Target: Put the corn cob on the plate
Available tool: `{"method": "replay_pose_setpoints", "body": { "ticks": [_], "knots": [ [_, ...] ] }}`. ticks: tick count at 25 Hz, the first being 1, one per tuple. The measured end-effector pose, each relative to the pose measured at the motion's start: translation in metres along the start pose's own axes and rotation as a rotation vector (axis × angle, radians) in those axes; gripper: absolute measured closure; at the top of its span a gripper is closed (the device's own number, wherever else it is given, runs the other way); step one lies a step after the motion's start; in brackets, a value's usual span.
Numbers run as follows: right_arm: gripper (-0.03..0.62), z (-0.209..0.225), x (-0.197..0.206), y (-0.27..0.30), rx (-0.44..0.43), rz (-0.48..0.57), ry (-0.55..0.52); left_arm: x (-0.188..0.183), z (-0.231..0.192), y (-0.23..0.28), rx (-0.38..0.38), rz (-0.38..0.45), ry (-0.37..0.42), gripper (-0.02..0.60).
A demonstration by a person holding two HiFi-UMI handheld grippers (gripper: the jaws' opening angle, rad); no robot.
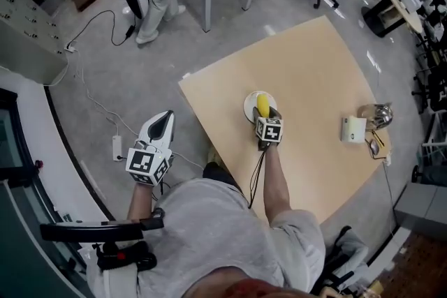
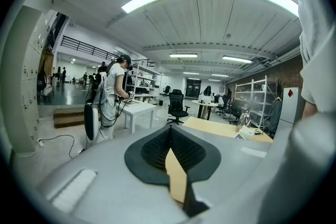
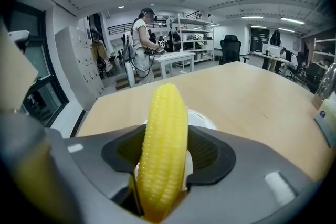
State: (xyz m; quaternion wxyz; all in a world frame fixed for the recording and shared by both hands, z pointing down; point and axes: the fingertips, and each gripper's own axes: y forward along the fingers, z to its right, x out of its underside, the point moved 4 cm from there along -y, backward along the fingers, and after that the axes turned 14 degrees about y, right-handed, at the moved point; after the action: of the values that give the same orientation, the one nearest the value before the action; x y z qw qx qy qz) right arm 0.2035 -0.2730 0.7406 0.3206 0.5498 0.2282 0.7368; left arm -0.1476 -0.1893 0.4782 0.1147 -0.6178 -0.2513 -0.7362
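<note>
Head view: one corn cob over one white plate, contact unclear; tan table, grey floor.
Left gripper view: left gripper jaws pressed together, empty; open workshop room.
Right gripper view: right gripper pinching cob.

Right gripper, lower centre of frame: jaws clamped on the yellow corn cob, which stands upright. White plate just behind it on the tan table. Person standing upper left
</note>
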Motion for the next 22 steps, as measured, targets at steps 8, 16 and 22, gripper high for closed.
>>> {"method": "replay_pose_setpoints", "body": {
  "ticks": [8, 16, 22],
  "knots": [
    [0.347, 0.000, 0.006, 0.014, 0.009, -0.043, -0.030, -0.004, -0.005, -0.001, -0.029, -0.009, -0.016, 0.563],
    [0.345, -0.001, 0.008, 0.022, 0.012, -0.064, -0.047, -0.004, -0.005, 0.001, -0.039, -0.009, -0.023, 0.563],
    [0.347, -0.002, 0.009, 0.026, 0.031, -0.081, -0.071, -0.003, -0.006, 0.001, -0.043, -0.011, -0.026, 0.563]
  ]
}}
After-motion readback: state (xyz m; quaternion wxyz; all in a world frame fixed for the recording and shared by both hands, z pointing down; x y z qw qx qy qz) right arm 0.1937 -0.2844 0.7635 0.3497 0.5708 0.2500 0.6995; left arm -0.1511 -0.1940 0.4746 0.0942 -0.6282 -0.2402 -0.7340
